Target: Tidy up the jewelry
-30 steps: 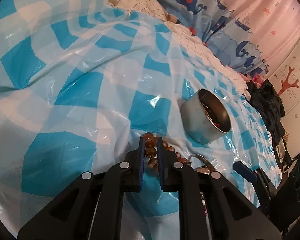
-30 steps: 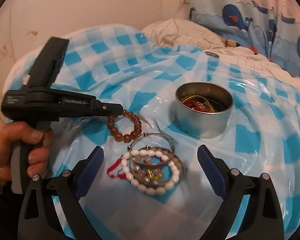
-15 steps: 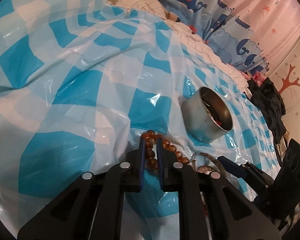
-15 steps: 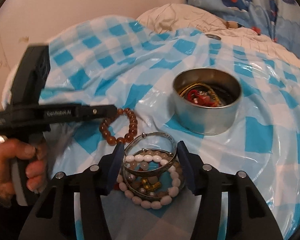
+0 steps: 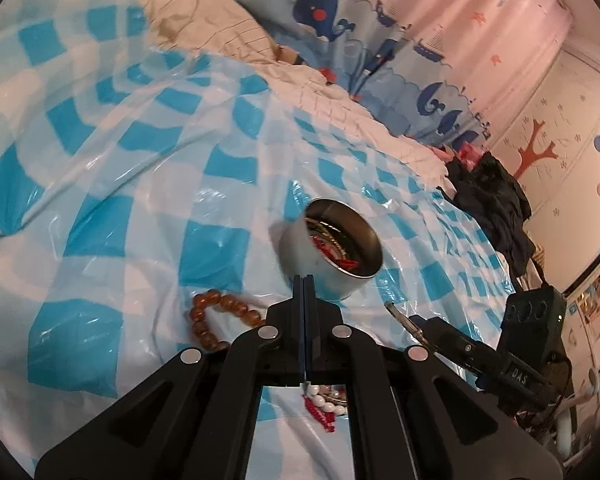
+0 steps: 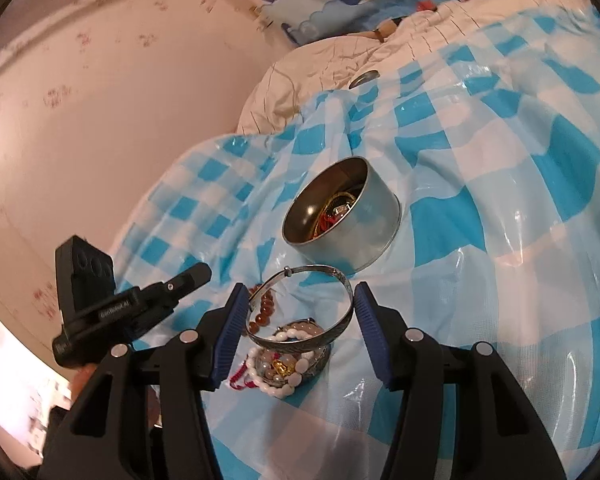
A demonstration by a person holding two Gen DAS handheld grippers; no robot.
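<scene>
Blue-checked sheet (image 6: 480, 168) bears one tin (image 6: 364, 232). Left gripper (image 5: 304, 280), marked "GenRobot.AI", has its jaws together, empty. Right gripper (image 6: 298, 312) clasps one silver bangle (image 6: 300, 342); brown beads (image 5: 208, 320) lie below.

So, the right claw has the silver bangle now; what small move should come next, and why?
Probably carry the bangle over the tin and let it go there. The right claw grips it across its width, tilted up off the pile of bracelets. The tin is open, just beyond, with jewelry already inside. The left claw is shut on nothing.
</scene>
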